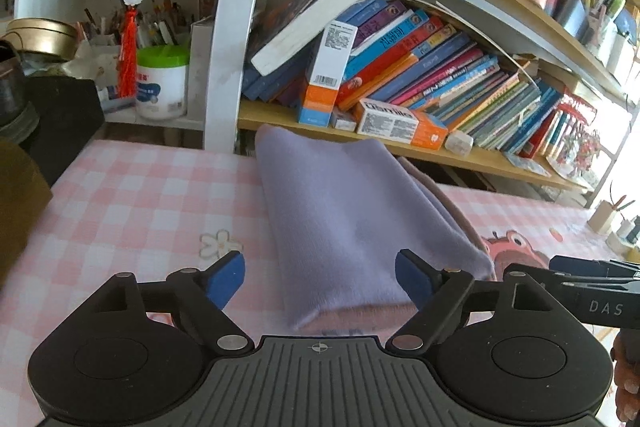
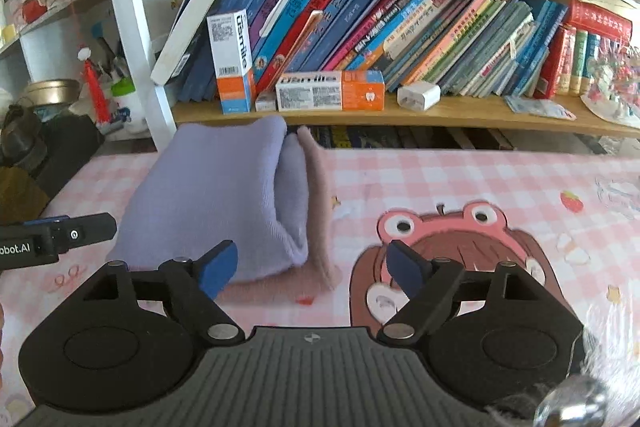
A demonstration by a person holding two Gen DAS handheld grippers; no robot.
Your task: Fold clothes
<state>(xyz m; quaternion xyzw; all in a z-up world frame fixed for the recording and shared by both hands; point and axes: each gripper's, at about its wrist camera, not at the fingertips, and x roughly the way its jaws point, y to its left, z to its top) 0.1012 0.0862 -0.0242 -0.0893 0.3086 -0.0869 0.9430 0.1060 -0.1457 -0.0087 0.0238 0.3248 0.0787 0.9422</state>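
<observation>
The folded lilac garment (image 1: 352, 227) is lying on the pink checked tablecloth (image 1: 132, 195), with its long axis running from the near table edge away toward the bookshelf (image 1: 400, 143). Its far end is reaching the table's back edge, just under the shelf board. Under it a pinkish layer (image 2: 318, 211) is sticking out along the right side.

The left gripper (image 1: 320, 279) is standing wide, its blue pads (image 1: 228, 277) on either side of the garment's near end but not pressing on it — nothing is being held. The right gripper (image 2: 310, 269) is also standing wide and empty; its left pad is in front of the garment's near right corner, and its right pad is over the cartoon frog print (image 2: 440, 239).

The left wrist view is showing the smooth top surface and the right gripper's body at the far right edge. The right wrist view is showing the open layered edge of the fold — and the left gripper's body at the left edge.
</observation>
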